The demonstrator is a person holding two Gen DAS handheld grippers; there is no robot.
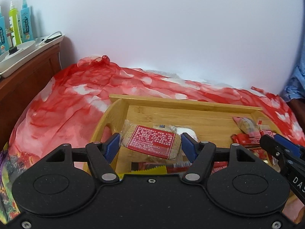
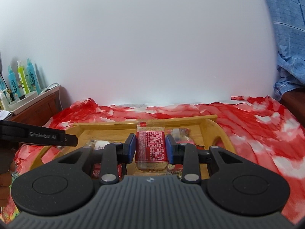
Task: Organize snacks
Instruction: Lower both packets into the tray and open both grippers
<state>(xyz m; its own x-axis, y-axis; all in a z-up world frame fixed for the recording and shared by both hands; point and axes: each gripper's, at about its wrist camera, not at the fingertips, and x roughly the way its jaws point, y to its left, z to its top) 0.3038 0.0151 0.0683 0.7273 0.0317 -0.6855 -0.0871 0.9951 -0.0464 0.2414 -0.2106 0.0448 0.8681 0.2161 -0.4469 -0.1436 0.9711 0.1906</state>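
Observation:
My left gripper point(image 1: 150, 142) is shut on a clear biscuit packet with a red label point(image 1: 152, 148), held crosswise between the blue pads point(image 1: 112, 147). It hangs over the left part of a bamboo tray point(image 1: 183, 103) that rests on a red and white cloth point(image 1: 66, 105). My right gripper point(image 2: 151, 146) is shut on a similar red-labelled biscuit packet point(image 2: 150, 150), held lengthwise above the same tray point(image 2: 106, 125). Several red snack packets point(image 1: 246, 139) and a white-wrapped piece point(image 1: 187, 131) lie in the tray. The right gripper's fingers point(image 1: 280, 147) show at the left wrist view's right edge.
A wooden nightstand point(image 1: 24, 80) at the left carries a white tray with bottles point(image 1: 25, 22). A white wall stands behind the cloth. Blue checked fabric point(image 2: 286, 38) hangs at the right. A colourful bag point(image 1: 5, 181) lies at the lower left. The left gripper's black side point(image 2: 38, 136) crosses the right wrist view.

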